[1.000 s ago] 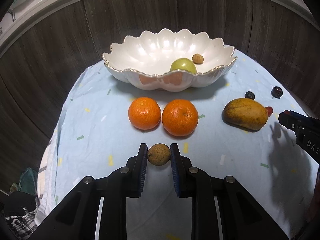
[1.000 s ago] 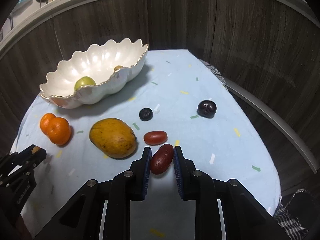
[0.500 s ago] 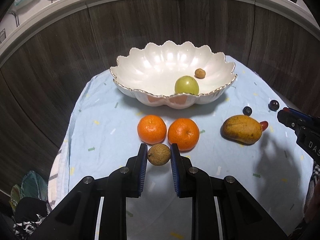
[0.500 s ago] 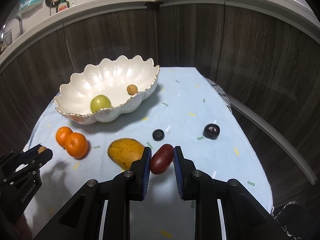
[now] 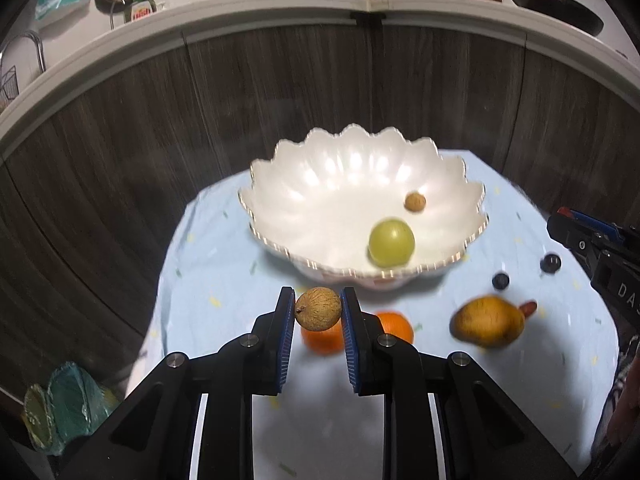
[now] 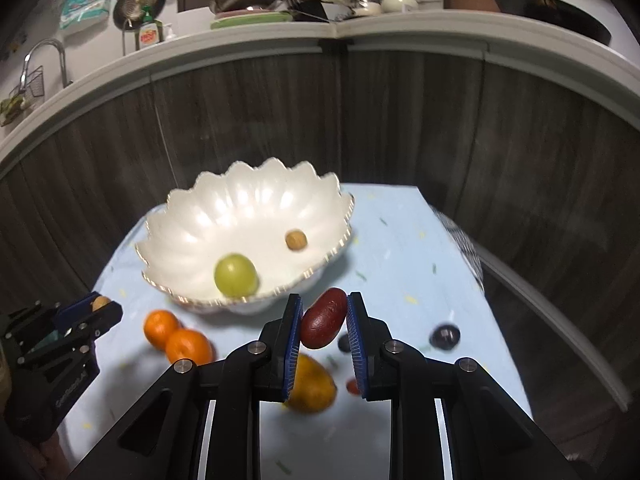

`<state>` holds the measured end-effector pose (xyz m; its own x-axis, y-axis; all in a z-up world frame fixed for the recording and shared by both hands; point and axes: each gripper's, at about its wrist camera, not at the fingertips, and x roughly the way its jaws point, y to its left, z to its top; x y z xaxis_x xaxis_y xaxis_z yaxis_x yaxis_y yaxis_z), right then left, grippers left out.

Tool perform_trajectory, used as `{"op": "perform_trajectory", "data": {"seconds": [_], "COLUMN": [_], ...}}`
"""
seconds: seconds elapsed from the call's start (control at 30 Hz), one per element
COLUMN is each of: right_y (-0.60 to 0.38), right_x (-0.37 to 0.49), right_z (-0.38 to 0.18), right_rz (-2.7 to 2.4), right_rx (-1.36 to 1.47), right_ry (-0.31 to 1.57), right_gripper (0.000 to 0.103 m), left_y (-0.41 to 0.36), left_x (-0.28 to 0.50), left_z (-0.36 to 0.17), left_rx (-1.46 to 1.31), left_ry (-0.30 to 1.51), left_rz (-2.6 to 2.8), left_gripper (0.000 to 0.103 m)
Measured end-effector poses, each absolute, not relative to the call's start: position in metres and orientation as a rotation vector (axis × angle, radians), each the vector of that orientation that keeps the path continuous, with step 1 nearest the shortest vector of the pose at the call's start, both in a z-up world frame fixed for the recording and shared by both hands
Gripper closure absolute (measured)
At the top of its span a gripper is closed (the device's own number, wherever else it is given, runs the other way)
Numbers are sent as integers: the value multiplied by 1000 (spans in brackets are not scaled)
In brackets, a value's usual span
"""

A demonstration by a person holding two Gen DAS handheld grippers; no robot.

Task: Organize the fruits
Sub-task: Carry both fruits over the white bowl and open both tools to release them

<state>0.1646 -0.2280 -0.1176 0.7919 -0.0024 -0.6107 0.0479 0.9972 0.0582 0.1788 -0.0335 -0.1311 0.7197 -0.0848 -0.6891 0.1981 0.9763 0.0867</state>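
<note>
Currently both tongs are loaded and up off the table. Left gripper (image 5: 318,312) is clenched on a small brown round fruit (image 5: 318,308), blue pads touching it on both sides, held in the air in front of the near rim of the white scalloped bowl (image 5: 304,200). Right gripper (image 6: 323,322) is clenched on a dark red oblong fruit (image 6: 323,323), tilted between the pads, also in the air just in front of the bowl's near rim.

Bowl sits at the far side of the light blue tablecloth (image 5: 224,280), close to the dark wood panel wall (image 5: 120,152). Inside it: a green round fruit (image 5: 391,243) near the front and a small tan fruit (image 5: 415,201) behind it to the right, the two apart.

On the cloth in front of the bowl:
- two oranges (image 6: 178,336) side by side, touching; in the left wrist view they are partly hidden behind the left gripper's fingers.
- a yellow mango (image 5: 486,322) to the right of the oranges, blurred.
- a small red fruit (image 5: 528,307) at the mango's right end; touching or not, cannot tell.
- two small dark round fruits: one (image 5: 500,281) just behind the mango, the other (image 5: 550,263) further right, apart from it.

Right wrist view shows the left gripper at the left edge, with the brown fruit peeking out between its pads. Left wrist view shows the right gripper at the right edge, above the dark fruits.

Behind the wall, a white counter (image 6: 240,52) carries dishes and a soap bottle (image 6: 149,32).
</note>
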Motion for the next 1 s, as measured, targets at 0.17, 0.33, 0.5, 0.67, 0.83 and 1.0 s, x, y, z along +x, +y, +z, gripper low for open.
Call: {"op": "perform_trajectory", "data": {"seconds": [0.17, 0.33, 0.5, 0.67, 0.83, 1.0], "right_y": [-225, -222, -220, -222, -224, -228], "right_x": [178, 193, 208, 224, 240, 259], "right_z": [-104, -96, -91, -88, -87, -93], "right_rz": [-10, -1, 4, -3, -4, -3], "right_rx": [72, 76, 68, 63, 58, 63], "right_ry": [628, 613, 606, 600, 605, 638], "right_gripper": [79, 79, 79, 79, 79, 79], "left_y": [-32, -34, -33, -31, -31, -33], "left_x": [193, 208, 221, 236, 254, 274], "left_z": [-119, -115, -112, -110, -108, -109], "left_rx": [151, 154, 155, 151, 143, 140], "left_ry": [739, 735, 734, 731, 726, 735], "left_rz": [-162, -171, -174, -172, -171, -167], "left_gripper": [80, 80, 80, 80, 80, 80]}}
